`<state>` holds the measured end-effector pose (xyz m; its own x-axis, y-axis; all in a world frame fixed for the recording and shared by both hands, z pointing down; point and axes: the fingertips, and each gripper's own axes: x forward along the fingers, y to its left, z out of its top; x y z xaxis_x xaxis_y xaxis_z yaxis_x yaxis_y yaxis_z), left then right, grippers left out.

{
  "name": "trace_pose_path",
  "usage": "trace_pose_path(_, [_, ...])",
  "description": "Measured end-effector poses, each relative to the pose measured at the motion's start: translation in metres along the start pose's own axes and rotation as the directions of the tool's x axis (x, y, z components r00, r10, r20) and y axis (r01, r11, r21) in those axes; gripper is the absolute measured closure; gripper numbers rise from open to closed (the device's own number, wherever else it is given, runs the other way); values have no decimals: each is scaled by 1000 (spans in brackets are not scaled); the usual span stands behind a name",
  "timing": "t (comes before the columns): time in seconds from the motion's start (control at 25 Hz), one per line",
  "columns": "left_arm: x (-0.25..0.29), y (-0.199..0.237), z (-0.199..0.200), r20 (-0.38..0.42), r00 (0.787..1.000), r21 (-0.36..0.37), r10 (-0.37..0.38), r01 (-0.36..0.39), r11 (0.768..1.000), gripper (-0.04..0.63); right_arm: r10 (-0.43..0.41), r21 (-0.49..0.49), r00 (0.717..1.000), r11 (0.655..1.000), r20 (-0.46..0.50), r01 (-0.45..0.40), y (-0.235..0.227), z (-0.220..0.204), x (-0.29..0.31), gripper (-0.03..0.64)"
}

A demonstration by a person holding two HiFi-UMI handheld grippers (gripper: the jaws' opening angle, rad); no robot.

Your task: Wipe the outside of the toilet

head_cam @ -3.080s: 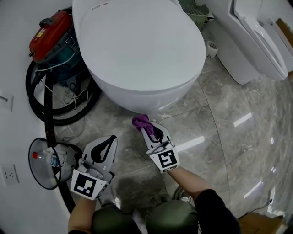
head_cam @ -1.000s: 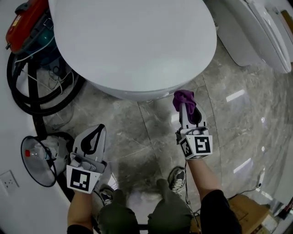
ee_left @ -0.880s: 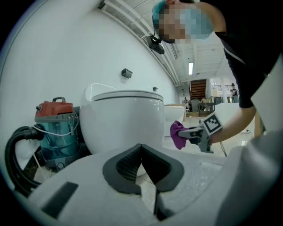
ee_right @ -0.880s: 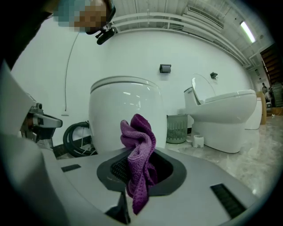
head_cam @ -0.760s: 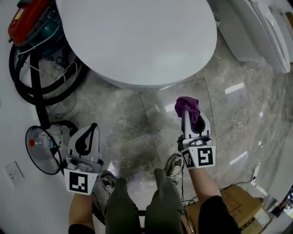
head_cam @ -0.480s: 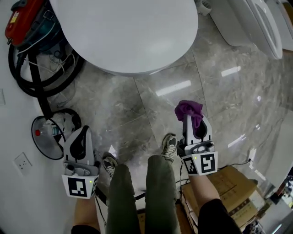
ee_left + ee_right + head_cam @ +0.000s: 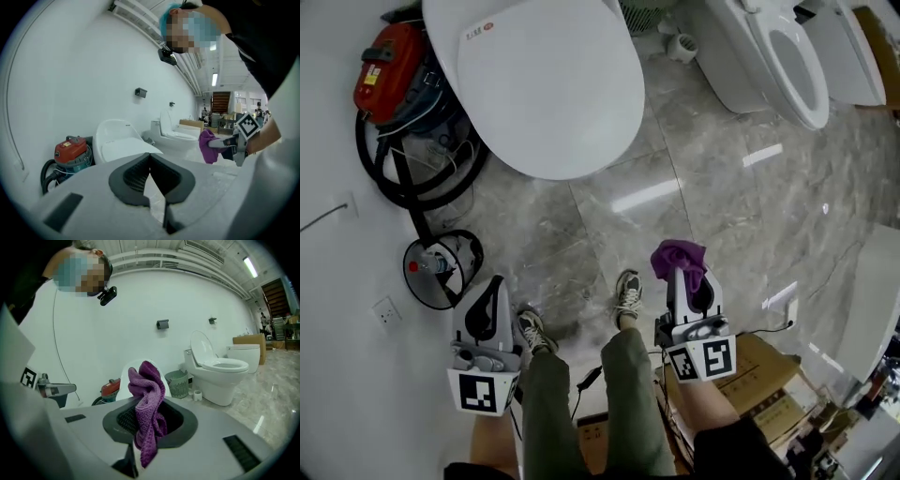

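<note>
The white toilet (image 7: 544, 84) with its lid down stands at the upper left of the head view, well away from both grippers. My right gripper (image 7: 680, 272) is shut on a purple cloth (image 7: 679, 257), which bunches above its jaws over the marble floor. In the right gripper view the cloth (image 7: 147, 408) hangs between the jaws and hides most of the toilet (image 7: 123, 378). My left gripper (image 7: 491, 291) is shut and holds nothing. In the left gripper view its jaws (image 7: 150, 157) meet, with the toilet (image 7: 119, 138) beyond.
A red vacuum cleaner (image 7: 389, 70) with a black hose (image 7: 384, 178) sits left of the toilet, beside a small fan-like wire guard (image 7: 441, 267). A second toilet (image 7: 778, 56) with its lid up stands at the upper right, with a green basket (image 7: 178, 383) between them. Cardboard boxes (image 7: 764, 375) lie behind me.
The view has risen and pulled back from the toilet. Both grippers now hover over the floor near my feet, the cloth still in the right one.
</note>
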<state>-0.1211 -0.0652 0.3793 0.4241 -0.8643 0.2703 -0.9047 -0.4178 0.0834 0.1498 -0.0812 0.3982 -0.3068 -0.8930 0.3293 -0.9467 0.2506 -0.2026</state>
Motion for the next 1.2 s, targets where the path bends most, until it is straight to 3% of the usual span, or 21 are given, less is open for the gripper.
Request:
trace_pose_path(0.32, [-36,-38,117,30,1000,-35,-5,6,999,595,50,35,995,998,81,-52,38,138,-48,551])
trace_pose_path(0.56, [-70,-73,196,-7,999,-70,-52,51,996,595,120,-48,987,992,107,-115,68,241,-97,551])
trace_pose_path(0.68, [-71,-86,232,-4,996,-53,-92,91,994,595,148,-107,982,985,116,-135,68,283,-115,551])
trace_pose_path(0.96, [-97,-116,303,-20,987,11,-161,161,987,595,134,-162,986,980,100,-117,68,336,-173,550])
trace_pose_path(1.2, [-117,-135,329,5,981,28,-195,195,980,595,122,-145,987,984,105,-106,70,342,-201,549])
